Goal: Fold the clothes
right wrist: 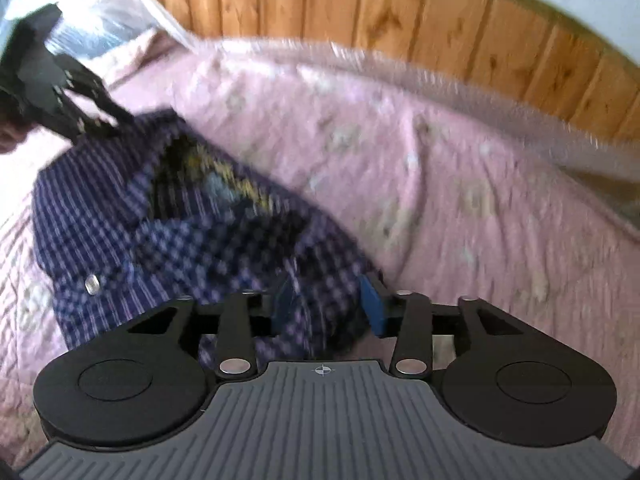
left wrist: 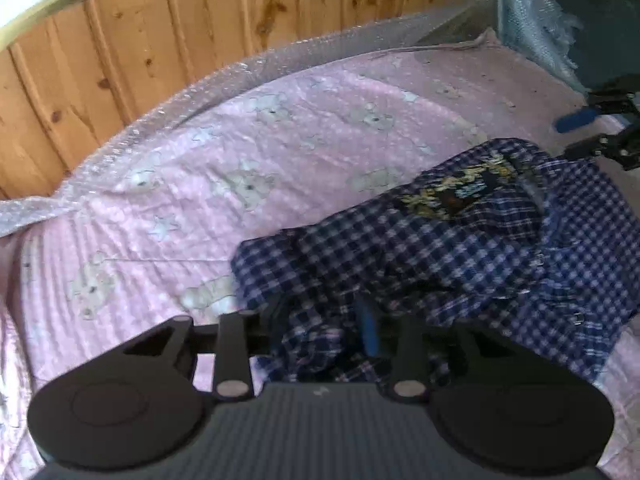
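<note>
A dark blue and white checked shirt (left wrist: 440,248) (right wrist: 160,232) lies crumpled on the bed, a patterned label patch showing inside its collar. My left gripper (left wrist: 324,324) is over the shirt's near edge. Its fingers stand apart, and loose cloth bunches between them and hides the left one. My right gripper (right wrist: 328,308) is at the opposite edge, with its blue pads (right wrist: 374,312) apart and a fold of the shirt lying slack in the gap. Each gripper also shows in the other's view: the right gripper (left wrist: 580,132) at the far right and the left gripper (right wrist: 100,120) at the upper left.
The bed has a pink quilted cover (left wrist: 240,160) (right wrist: 440,200) printed with bears. A strip of bubble wrap (left wrist: 200,88) (right wrist: 480,100) runs along the wooden headboard (left wrist: 160,40) (right wrist: 440,20). More bubble wrap (left wrist: 532,20) is bundled at the far corner.
</note>
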`<state>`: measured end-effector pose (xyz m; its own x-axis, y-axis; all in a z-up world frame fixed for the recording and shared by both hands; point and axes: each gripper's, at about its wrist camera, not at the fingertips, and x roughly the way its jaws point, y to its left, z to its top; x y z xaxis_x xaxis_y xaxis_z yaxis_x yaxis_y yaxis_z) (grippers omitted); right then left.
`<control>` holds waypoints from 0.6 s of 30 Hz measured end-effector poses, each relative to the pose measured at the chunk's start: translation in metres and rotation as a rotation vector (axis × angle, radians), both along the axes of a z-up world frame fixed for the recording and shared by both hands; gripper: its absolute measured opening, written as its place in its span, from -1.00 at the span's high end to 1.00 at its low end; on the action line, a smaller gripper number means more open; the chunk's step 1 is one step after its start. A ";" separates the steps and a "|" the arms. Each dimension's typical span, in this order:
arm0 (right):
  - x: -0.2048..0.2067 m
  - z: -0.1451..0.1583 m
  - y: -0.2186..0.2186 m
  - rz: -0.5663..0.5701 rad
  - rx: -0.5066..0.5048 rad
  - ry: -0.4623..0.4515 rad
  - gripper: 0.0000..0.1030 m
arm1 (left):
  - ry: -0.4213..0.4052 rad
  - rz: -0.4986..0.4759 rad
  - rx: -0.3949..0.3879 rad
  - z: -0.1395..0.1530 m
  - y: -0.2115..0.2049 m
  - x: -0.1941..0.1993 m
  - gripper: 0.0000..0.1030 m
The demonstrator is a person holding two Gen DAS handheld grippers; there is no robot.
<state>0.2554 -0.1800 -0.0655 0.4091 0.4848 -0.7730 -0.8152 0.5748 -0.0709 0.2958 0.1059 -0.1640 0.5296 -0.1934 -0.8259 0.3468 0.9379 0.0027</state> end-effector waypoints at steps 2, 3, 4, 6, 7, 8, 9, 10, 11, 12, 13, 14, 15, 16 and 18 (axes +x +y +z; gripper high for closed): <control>0.003 -0.001 0.009 0.043 -0.002 0.012 0.11 | 0.020 -0.048 -0.018 0.001 -0.003 -0.002 0.49; 0.005 -0.004 0.014 0.066 -0.012 0.029 0.11 | 0.021 -0.068 -0.012 0.002 -0.005 -0.004 0.57; 0.007 -0.010 0.018 0.091 -0.027 0.058 0.17 | 0.023 -0.088 -0.006 0.003 -0.007 -0.006 0.59; 0.010 -0.024 0.025 0.147 -0.067 0.128 0.37 | 0.027 -0.116 -0.002 0.004 -0.009 -0.011 0.59; 0.010 -0.030 0.027 0.174 -0.085 0.160 0.55 | 0.035 -0.120 -0.002 0.004 -0.008 -0.014 0.59; 0.007 -0.032 0.026 0.191 -0.092 0.166 0.57 | 0.043 -0.116 0.003 0.002 -0.007 -0.016 0.59; 0.007 -0.032 0.026 0.185 -0.089 0.164 0.57 | 0.049 -0.108 0.010 -0.001 -0.006 -0.017 0.56; 0.007 -0.033 0.025 0.179 -0.087 0.162 0.56 | 0.049 -0.091 0.022 -0.004 -0.005 -0.017 0.49; 0.007 -0.033 0.024 0.173 -0.084 0.160 0.47 | 0.048 -0.076 0.028 -0.007 -0.005 -0.017 0.43; 0.007 -0.033 0.023 0.166 -0.082 0.156 0.13 | 0.045 -0.067 0.019 -0.006 -0.004 -0.017 0.42; 0.009 -0.034 0.021 0.149 -0.080 0.152 0.10 | 0.043 -0.058 0.010 -0.006 -0.003 -0.016 0.53; 0.011 -0.034 0.020 0.150 -0.073 0.182 0.55 | 0.040 -0.050 0.002 -0.005 -0.002 -0.016 0.73; 0.013 -0.033 0.018 0.151 -0.067 0.204 0.86 | 0.028 -0.041 -0.007 -0.002 -0.001 -0.017 0.89; 0.010 -0.027 0.018 0.157 -0.070 0.184 0.86 | -0.006 -0.034 -0.015 0.007 0.001 -0.020 0.89; 0.004 -0.013 0.017 0.173 -0.079 0.131 0.92 | -0.070 -0.014 -0.032 0.025 0.006 -0.025 0.90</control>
